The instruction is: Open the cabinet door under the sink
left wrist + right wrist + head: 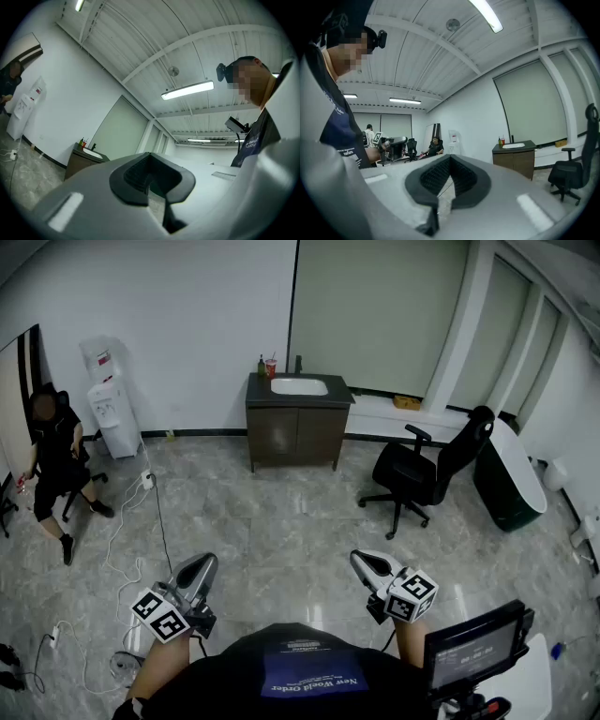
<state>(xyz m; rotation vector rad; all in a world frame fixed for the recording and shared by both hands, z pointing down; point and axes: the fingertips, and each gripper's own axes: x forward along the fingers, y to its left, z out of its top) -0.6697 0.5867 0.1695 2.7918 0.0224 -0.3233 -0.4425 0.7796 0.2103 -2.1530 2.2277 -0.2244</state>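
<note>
Overhead, the head view looks steeply down across a room with a grey tiled floor. The sink cabinet (296, 432), dark brown with a white basin on top, stands against the far wall at 12 o'clock, well apart from the person. Its 2 doors (274, 435) look flush and closed. A black office chair (422, 472) sits at 2 o'clock. A seated person (52, 460) is at 10 o'clock, near a water dispenser (108, 409).

The left gripper (201, 566) at 7 o'clock and the right gripper (364, 563) at 5 o'clock are held low and close to the body, both noses aimed toward the cabinet. This reads as a carrying posture: nothing is within reach, so crossing the open floor likely comes first.

Next, the left gripper view (151, 176) tilts slightly upward, so the ceiling fills most of the frame. The jaws are pressed together with nothing between them. The sink cabinet (82, 164) appears small at 9 o'clock, far off.

Last, the right gripper view (449, 180) looks out level. Its jaws are also closed together and empty. The sink cabinet (515, 159) sits at 3 o'clock, with the office chair (572, 178) at 4 o'clock.

Closed jaws suit travel. They would probably need to part before taking a door edge or handle. No handle can be made out from this far away.
</note>
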